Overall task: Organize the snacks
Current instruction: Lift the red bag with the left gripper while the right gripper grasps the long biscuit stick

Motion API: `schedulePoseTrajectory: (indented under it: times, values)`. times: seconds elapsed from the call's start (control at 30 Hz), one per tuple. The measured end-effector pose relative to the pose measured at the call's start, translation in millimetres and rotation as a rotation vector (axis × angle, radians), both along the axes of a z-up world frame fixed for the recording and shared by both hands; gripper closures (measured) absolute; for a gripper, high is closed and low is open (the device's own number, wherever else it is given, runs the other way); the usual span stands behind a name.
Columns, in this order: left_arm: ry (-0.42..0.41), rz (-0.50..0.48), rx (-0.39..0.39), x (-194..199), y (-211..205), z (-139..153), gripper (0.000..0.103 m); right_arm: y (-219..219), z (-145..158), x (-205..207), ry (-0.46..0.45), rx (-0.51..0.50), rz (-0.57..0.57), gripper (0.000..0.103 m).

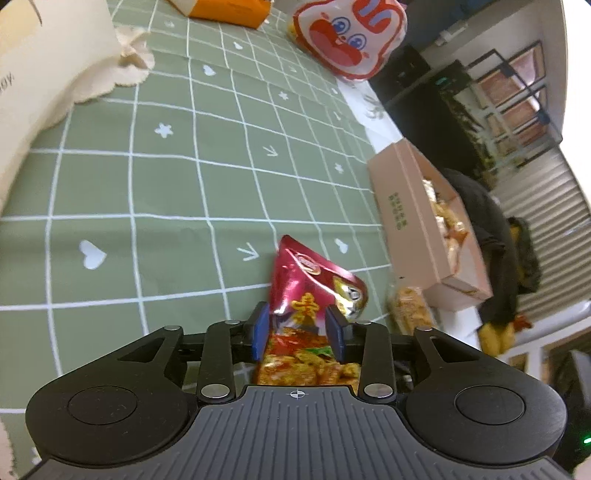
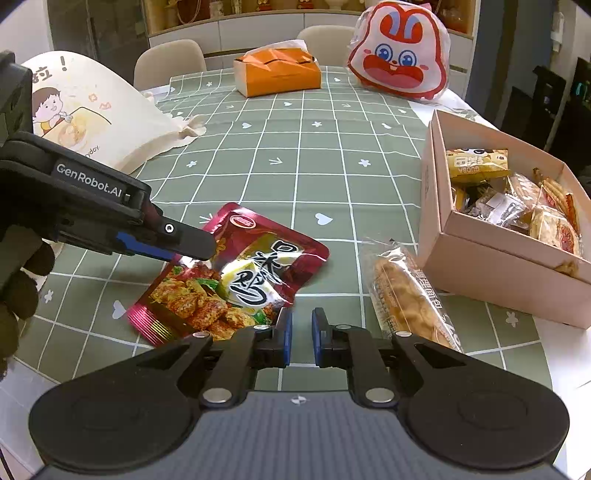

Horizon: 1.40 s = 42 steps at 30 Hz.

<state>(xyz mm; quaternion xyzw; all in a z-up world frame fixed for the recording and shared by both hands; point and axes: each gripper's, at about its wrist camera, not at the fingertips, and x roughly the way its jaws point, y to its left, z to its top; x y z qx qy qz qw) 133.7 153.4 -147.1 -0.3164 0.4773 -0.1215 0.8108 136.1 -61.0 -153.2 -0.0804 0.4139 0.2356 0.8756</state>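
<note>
On the green checked counter, the left tongs are parted around a red snack packet lying flat. The right tongs are closed, empty. A wrapped pastry lies just beside the snack-filled pink box.

A home dining room: the surface wears a green checked tablecloth printed with hearts and stars, padded dining chairs stand at its far side from the tool, and behind them a cabinet with ornaments on its shelves lines the wall.
</note>
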Motion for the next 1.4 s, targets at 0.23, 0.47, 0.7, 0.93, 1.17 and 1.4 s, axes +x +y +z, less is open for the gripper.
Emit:
schedulePoseTrajectory:
  times: [0.23, 0.47, 0.7, 0.93, 1.17, 1.4]
  values:
    - [-0.063, -0.173, -0.045, 0, -26, 22, 0.067, -8, -1, -1, 0.0, 0.025, 0.029, 0.09]
    - [-0.055, -0.115, 0.061, 29, -51, 11, 0.066, -6, -2, -7, -0.025, -0.002, 0.064, 0.09]
    - [-0.033, -0.2, 0.103, 26, -65, 10, 0.074, -24, 11, -15, -0.069, -0.017, 0.055, 0.089]
    - [-0.006, -0.168, 0.129, 2, -76, 23, 0.077, -80, 32, -19, -0.178, -0.014, -0.087, 0.038]
    - [0.036, -0.157, 0.088, -28, -89, 22, 0.078, -85, 8, -1, -0.08, -0.018, -0.044, 0.039]
    - [0.04, -0.219, 0.081, -50, -115, 26, 0.078, -66, 0, 2, -0.014, -0.017, 0.017, 0.07]
